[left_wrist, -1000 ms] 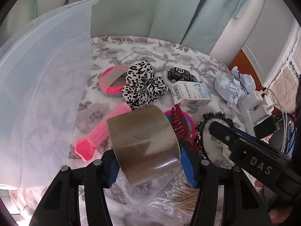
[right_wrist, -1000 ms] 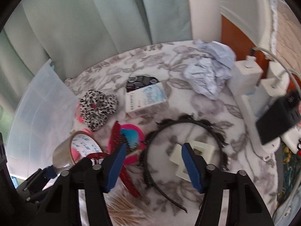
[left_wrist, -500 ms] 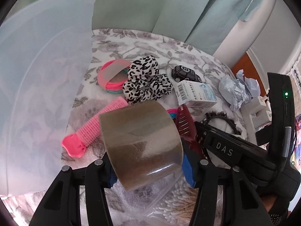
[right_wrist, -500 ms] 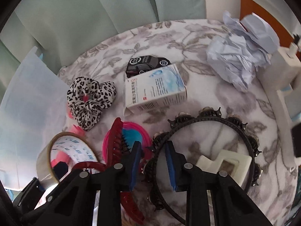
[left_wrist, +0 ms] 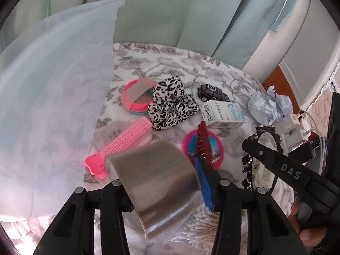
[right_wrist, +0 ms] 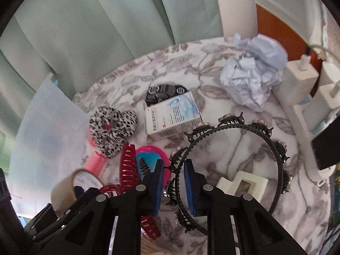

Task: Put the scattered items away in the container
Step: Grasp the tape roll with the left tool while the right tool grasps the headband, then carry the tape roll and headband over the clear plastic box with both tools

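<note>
My left gripper (left_wrist: 159, 176) carries a brown tape roll (left_wrist: 157, 182) between its fingers, above a bag of cotton swabs (left_wrist: 199, 227). Its jaws are closing on the roll, which looks tilted and blurred. The translucent plastic container (left_wrist: 53, 85) stands right beside it on the left. My right gripper (right_wrist: 174, 170) is shut on the rim of a black studded headband (right_wrist: 265, 136) that lies on the floral cloth. In the left wrist view the right gripper (left_wrist: 248, 146) reaches in from the right, a hand (left_wrist: 306, 233) behind it.
Loose on the cloth: leopard scrunchie (left_wrist: 172, 106), pink hair ties (left_wrist: 136, 97), pink comb (left_wrist: 127, 140), toy car (left_wrist: 212, 93), medicine box (right_wrist: 172, 116), crumpled paper (right_wrist: 252, 78), red claw clip (right_wrist: 128, 165) on a pink mirror (left_wrist: 204, 146), white plastic piece (right_wrist: 244, 182). Chargers (right_wrist: 301, 80) line the right edge.
The right gripper's jaws came together on the headband's rim. The left gripper's jaws narrowed and the tape roll tilted between them.
</note>
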`<state>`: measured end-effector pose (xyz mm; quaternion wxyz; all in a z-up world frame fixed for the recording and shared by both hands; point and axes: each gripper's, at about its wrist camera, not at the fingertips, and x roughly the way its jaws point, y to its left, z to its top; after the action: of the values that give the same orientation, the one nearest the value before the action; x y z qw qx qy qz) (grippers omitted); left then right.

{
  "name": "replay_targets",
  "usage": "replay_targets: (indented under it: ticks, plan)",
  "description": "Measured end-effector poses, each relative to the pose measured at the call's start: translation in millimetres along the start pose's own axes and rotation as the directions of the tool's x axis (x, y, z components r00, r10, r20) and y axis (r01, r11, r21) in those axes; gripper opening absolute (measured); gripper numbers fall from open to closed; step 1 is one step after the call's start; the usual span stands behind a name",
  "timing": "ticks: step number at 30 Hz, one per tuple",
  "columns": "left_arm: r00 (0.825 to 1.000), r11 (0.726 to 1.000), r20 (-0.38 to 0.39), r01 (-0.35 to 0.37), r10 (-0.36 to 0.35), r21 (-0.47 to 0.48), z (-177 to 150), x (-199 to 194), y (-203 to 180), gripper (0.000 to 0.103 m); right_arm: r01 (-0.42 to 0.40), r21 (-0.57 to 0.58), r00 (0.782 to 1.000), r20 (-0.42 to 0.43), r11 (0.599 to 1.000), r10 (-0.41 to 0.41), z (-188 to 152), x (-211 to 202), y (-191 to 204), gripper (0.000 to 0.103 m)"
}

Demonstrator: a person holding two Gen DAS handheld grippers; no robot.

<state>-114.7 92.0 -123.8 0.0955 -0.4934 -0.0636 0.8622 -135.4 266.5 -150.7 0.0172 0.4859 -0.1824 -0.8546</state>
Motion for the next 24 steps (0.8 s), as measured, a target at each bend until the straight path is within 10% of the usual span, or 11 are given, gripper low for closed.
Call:
replay_targets:
  ticks: [3,24]
  plan:
    - [1.0,1.0,0.004,0.004,-0.004,0.013,-1,-10,-5,0.018,-0.017,0.008,0.999,0.043,1.0,0.017,2,-22,2,0.02]
    - [0.973,0.998,0.229,0.029,-0.041,0.055,-3,-140,-23,0.017,-0.142,-0.046,0.935,0.323,0.989,0.149,-13,-179,33,0.02]
